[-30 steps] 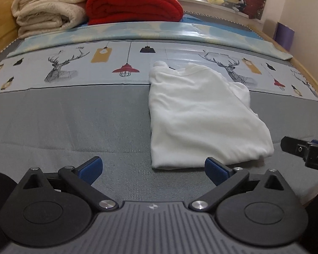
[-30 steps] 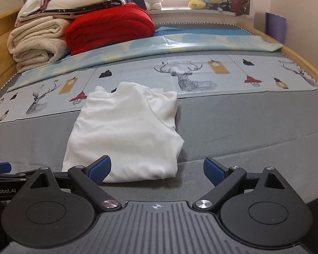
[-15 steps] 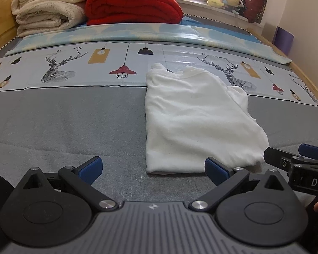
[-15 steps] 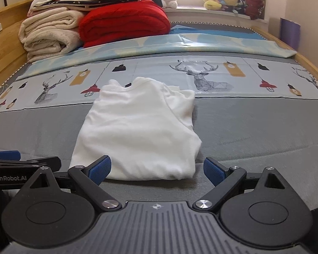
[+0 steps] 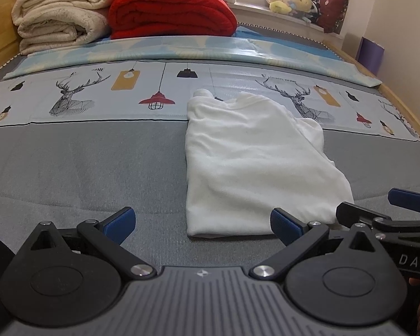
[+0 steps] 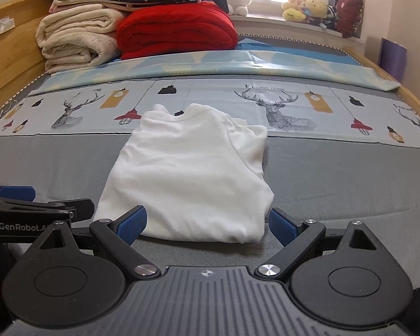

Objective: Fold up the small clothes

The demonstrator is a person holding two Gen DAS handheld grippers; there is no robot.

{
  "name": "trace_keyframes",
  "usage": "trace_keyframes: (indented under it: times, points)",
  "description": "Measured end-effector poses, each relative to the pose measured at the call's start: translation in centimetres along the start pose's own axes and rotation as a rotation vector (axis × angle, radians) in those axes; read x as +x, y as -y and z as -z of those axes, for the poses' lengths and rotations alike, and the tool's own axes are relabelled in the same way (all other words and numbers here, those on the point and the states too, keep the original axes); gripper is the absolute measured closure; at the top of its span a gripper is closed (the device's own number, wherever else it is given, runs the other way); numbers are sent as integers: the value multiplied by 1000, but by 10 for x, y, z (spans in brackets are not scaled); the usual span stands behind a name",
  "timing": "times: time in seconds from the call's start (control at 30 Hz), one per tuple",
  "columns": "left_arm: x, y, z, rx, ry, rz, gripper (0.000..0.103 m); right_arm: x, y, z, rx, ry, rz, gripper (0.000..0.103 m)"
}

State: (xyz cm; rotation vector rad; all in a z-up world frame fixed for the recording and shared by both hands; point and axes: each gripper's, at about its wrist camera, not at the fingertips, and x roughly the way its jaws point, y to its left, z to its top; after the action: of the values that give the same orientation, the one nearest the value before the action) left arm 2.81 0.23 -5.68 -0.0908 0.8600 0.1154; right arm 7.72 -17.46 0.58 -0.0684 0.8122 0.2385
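A small white garment (image 5: 254, 162) lies folded lengthwise on the grey bed sheet (image 5: 84, 168), its neck end toward the patterned strip. My left gripper (image 5: 201, 221) stands open just short of the garment's near hem, slightly left of it. In the right wrist view the same garment (image 6: 187, 173) fills the middle, and my right gripper (image 6: 207, 221) is open with its fingers at either side of the near hem. Each gripper shows at the edge of the other's view: the right one (image 5: 392, 210) and the left one (image 6: 36, 204).
A printed deer-and-lamp strip (image 5: 98, 98) and a blue cover (image 5: 182, 50) cross the bed behind the garment. Folded cream blankets (image 5: 58, 25) and a red blanket (image 5: 170, 14) are stacked at the back. Wooden bed rails (image 6: 11, 64) run along both sides. Plush toys (image 6: 308, 8) sit on the sill.
Both grippers have moved closer together and toward the garment's near hem. The right gripper slid left until the hem sits between its fingers. Both stayed open.
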Motion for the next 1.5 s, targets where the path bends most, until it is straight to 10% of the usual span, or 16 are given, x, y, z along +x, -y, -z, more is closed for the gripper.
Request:
trace_keyframes:
  times: [1.5]
  points:
    - [1, -5, -1, 40, 31, 3, 1, -1, -6, 0, -22, 10, -1, 9]
